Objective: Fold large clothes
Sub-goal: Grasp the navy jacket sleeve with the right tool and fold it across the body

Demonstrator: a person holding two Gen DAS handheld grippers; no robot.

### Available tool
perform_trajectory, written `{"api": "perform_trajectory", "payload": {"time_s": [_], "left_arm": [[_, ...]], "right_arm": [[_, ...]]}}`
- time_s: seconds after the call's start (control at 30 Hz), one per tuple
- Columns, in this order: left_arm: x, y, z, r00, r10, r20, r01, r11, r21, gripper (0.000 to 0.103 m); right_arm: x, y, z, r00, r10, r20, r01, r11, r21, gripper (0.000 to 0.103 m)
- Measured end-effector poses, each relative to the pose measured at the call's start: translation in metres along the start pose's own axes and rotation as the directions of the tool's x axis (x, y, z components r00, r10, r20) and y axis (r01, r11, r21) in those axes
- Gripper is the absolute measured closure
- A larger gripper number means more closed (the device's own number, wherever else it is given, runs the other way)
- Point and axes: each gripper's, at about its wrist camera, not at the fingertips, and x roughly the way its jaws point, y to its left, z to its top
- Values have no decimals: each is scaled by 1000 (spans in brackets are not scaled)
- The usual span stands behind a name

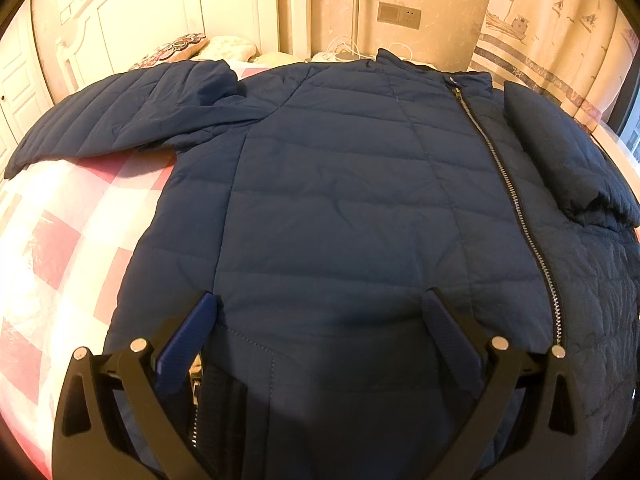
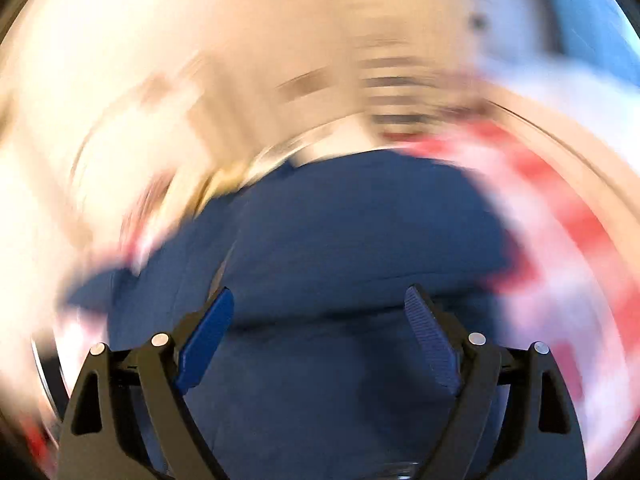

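Hovering over the navy jacket [image 1: 340, 184] spread on the checked bedspread [image 1: 60, 240], the left gripper [image 1: 320, 312] and right gripper [image 2: 320, 304] both have fingers wide apart, gripping nothing

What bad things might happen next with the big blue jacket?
The puffy jacket may spring back open after folding. Its right sleeve lies bunched on the body and could get trapped in a fold. The right wrist view is blurred, so the open right gripper may grab wrongly.
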Motion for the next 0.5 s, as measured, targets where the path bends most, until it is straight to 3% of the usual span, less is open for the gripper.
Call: {"api": "perform_trajectory", "payload": {"time_s": [0.07,0.17,0.23,0.3,0.37,0.43,0.5], "left_arm": [[0,0,0,1000,-1,0,1,1000,-1,2],[0,0,0,1000,0,0,0,1000,0,2],[0,0,0,1000,-1,0,1,1000,-1,2],[0,0,0,1000,-2,1,2,1000,-2,2],[0,0,0,1000,-5,2,5,1000,-3,2],[0,0,0,1000,-4,2,4,1000,-3,2],[0,0,0,1000,-1,1,1,1000,-1,2]], "right_arm": [[8,-46,11,998,59,-34,-51,979,197,17],[27,-62,19,994,85,-69,-66,967,247,17],[40,-57,25,990,102,-94,-80,974,213,21],[43,-46,28,995,64,-72,-50,984,170,59],[26,-18,26,998,-1,56,-3,997,75,73],[19,17,29,989,1,151,4,999,-35,78],[13,66,25,982,73,175,-44,986,-161,78]]}}
